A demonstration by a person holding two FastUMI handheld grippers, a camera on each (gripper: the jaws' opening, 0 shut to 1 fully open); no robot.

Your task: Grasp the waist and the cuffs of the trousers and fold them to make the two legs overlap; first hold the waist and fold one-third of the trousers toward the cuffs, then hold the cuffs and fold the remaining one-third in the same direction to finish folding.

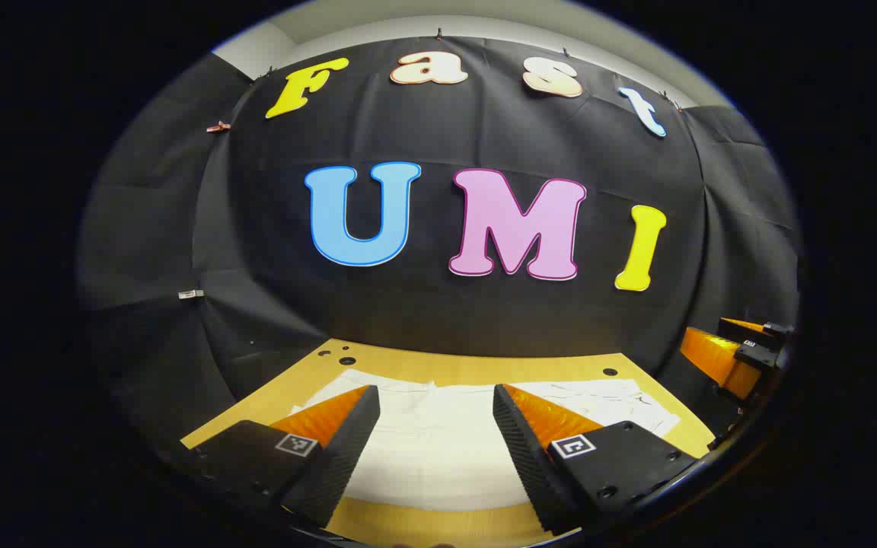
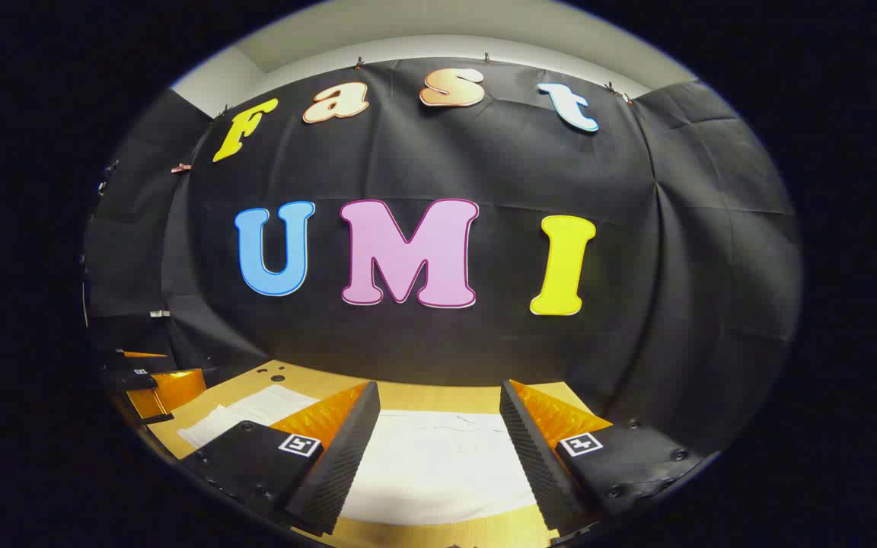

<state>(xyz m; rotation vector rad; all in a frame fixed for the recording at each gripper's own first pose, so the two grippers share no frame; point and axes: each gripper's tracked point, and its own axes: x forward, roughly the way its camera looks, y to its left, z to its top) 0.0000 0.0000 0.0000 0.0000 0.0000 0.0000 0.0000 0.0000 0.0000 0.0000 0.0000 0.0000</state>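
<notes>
White trousers (image 1: 438, 449) lie spread flat across a wooden table (image 1: 454, 367); in the right gripper view the same trousers (image 2: 438, 464) stretch off to the left. My left gripper (image 1: 436, 399) hangs open above the cloth with nothing between its fingers. My right gripper (image 2: 438, 396) is also open above the white cloth, empty. The right gripper (image 1: 735, 350) appears at the far right edge of the left gripper view, and the left gripper (image 2: 153, 380) at the far left edge of the right gripper view. Which end is waist or cuffs I cannot tell.
The table (image 2: 423, 392) ends against the black cloth wall (image 1: 438, 304) just behind the trousers. Small dark holes (image 1: 347, 361) mark the tabletop near its back edge. A strip of bare wood (image 1: 431, 525) lies in front of the trousers.
</notes>
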